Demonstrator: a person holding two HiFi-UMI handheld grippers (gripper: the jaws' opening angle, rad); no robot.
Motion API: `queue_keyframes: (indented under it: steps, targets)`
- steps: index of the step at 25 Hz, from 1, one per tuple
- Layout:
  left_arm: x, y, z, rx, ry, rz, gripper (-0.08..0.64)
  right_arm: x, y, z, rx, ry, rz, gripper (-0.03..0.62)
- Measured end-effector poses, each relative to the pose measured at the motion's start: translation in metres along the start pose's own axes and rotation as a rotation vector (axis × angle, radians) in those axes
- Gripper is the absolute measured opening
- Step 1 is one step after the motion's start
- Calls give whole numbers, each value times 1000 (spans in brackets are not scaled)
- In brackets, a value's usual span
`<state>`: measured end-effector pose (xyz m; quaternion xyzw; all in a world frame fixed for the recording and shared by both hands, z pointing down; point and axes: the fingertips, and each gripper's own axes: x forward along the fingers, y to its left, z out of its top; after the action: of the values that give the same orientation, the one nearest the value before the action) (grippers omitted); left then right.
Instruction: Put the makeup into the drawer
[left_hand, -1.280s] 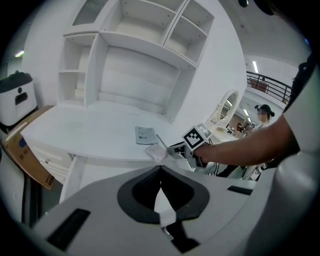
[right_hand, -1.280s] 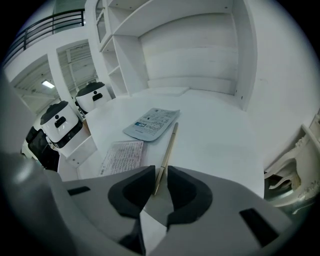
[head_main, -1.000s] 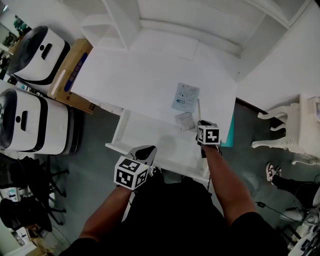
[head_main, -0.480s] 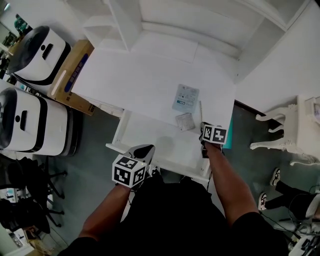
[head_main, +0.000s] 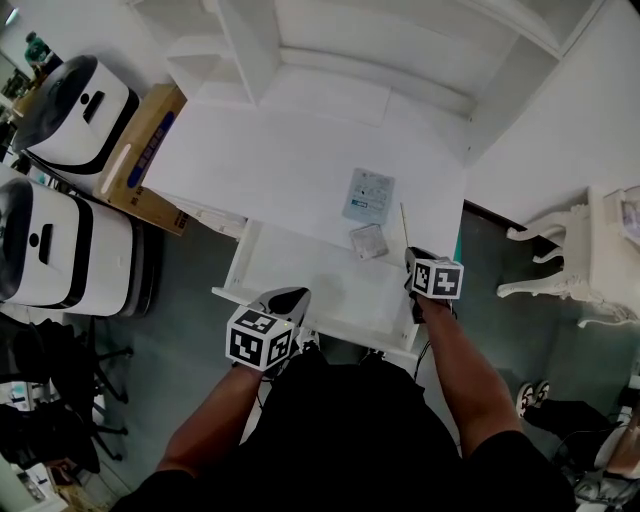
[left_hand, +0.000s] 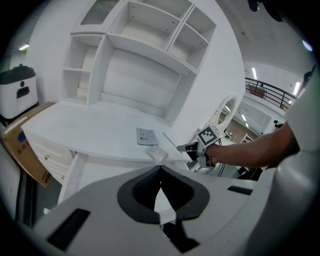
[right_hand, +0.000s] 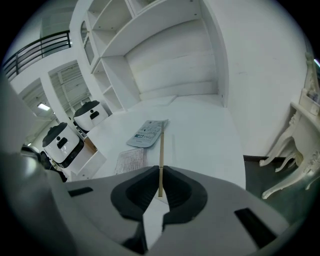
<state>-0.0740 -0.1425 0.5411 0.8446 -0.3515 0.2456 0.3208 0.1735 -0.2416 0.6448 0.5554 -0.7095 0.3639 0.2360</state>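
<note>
Smooth white tabletop (head_main: 290, 160) with its shallow white drawer (head_main: 300, 275) open. A flat pale-blue printed packet (head_main: 368, 195) and a small clear sachet (head_main: 368, 241) lie near the tabletop's front edge. The right gripper (right_hand: 159, 174) has jaws just closed on a thin tan stick (right_hand: 161, 150) beside them. The left gripper (left_hand: 160, 171) has empty jaws together, by the drawer's front.

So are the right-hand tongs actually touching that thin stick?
Touching. The right gripper view shows the thin stick pinched between the jaws of the right tongs, which have just been closing on it.
</note>
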Motion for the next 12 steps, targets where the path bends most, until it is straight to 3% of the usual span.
queue_keyframes:
  steps: [6, 12]
  targets:
    - [1, 0, -4, 5, 3, -7, 5, -27, 23, -12, -150, -2, 52, 44]
    - [0, 4, -7, -7, -3, 2, 5, -45, 66, -40, -323, 34, 168, 44]
